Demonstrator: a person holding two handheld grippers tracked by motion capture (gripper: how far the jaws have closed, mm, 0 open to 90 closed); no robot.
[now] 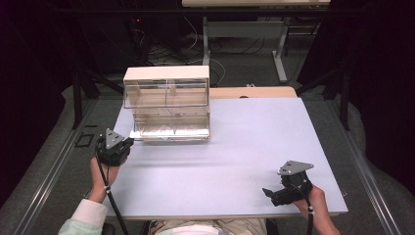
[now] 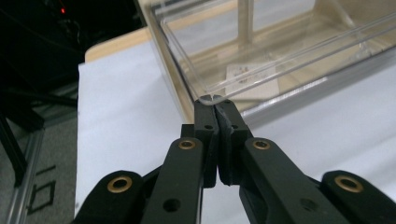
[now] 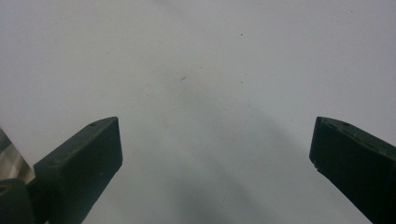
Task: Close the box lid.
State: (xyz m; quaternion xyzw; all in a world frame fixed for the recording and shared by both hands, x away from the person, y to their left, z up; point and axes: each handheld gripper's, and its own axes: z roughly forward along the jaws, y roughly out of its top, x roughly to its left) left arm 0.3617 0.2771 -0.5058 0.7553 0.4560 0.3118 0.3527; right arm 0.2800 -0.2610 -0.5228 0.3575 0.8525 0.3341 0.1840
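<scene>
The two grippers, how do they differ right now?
The left gripper has its fingers shut, tips pinching the corner rim of the pulled-out clear drawer; the right gripper has its fingers spread wide with nothing between them. The left is at the cabinet, the right over bare table near the front right edge. Both are black, each held in one hand.

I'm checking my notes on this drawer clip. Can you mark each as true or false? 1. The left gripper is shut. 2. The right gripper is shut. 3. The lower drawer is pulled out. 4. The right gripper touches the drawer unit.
1. The left gripper is shut: true; its tips meet at the corner of the lower drawer.
2. False: the right gripper is open over the bare table.
3. True.
4. False: it sits far from the drawer unit.
</scene>
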